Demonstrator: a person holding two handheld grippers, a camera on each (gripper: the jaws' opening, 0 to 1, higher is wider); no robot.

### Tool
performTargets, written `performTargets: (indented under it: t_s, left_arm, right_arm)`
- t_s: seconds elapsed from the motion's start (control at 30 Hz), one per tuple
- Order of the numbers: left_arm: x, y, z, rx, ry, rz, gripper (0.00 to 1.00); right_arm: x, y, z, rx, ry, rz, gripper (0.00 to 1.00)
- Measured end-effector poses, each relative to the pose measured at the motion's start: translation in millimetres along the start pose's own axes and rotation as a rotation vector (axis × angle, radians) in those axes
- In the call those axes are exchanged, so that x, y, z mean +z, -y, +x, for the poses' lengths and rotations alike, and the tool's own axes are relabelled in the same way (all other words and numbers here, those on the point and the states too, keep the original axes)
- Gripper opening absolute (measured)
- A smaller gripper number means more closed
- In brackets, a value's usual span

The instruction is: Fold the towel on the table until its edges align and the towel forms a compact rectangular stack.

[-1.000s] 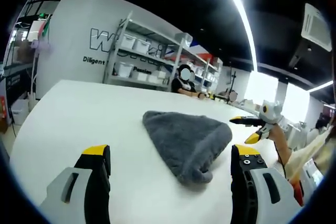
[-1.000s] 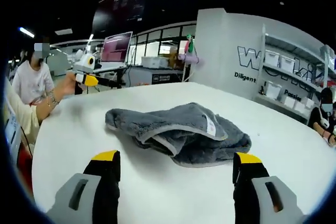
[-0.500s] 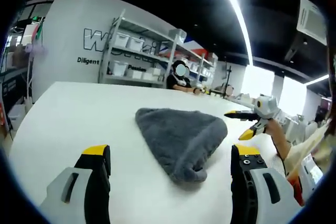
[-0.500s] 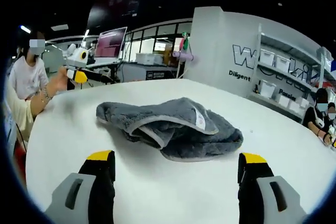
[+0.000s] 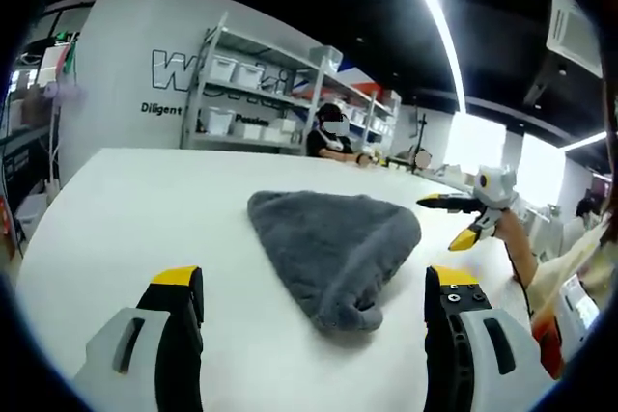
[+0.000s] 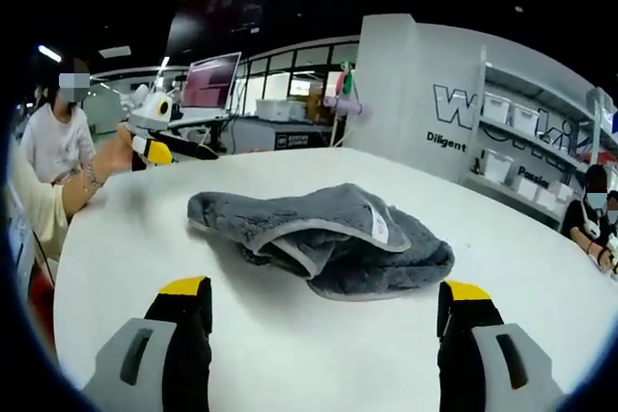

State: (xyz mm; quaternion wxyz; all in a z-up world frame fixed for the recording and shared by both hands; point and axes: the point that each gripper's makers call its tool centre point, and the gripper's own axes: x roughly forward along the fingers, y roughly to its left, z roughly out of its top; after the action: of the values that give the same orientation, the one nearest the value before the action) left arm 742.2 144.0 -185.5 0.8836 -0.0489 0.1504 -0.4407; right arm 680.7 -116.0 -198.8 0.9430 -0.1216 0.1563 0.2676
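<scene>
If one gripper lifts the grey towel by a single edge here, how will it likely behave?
The grey towel lies bunched in soft, uneven folds on the white table, so it will probably hang limp and unfold. Its plush pile looks grippy and thick, so slipping seems unlikely, though the fingers may catch several layers. Pushed, it would likely crumple rather than slide whole.

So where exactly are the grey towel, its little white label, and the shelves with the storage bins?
grey towel [image 5: 333, 248]: left gripper view, middle of its fluffy top surface.
white label [image 6: 379, 229]: right gripper view, on the tag at the towel's folded edge.
shelves with storage bins [image 5: 246, 103]: left gripper view, on the middle shelf.
</scene>
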Motion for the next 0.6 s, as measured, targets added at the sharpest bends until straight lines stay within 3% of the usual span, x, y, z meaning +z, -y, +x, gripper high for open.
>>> performTargets:
  t_s: [0.27, 0.6]
  left_arm:
    - [3.2, 3.5, 2.7, 0.023, 0.004, 0.018, 0.93]
    - [9.9, 32.9, 16.5, -0.009, -0.007, 0.051, 0.94]
  right_arm:
    - [5.7, -4.8, -4.2, 0.013, 0.013, -0.006, 0.99]
    - [16.1, -8.9, -13.8, 0.028, 0.045, -0.003, 0.99]
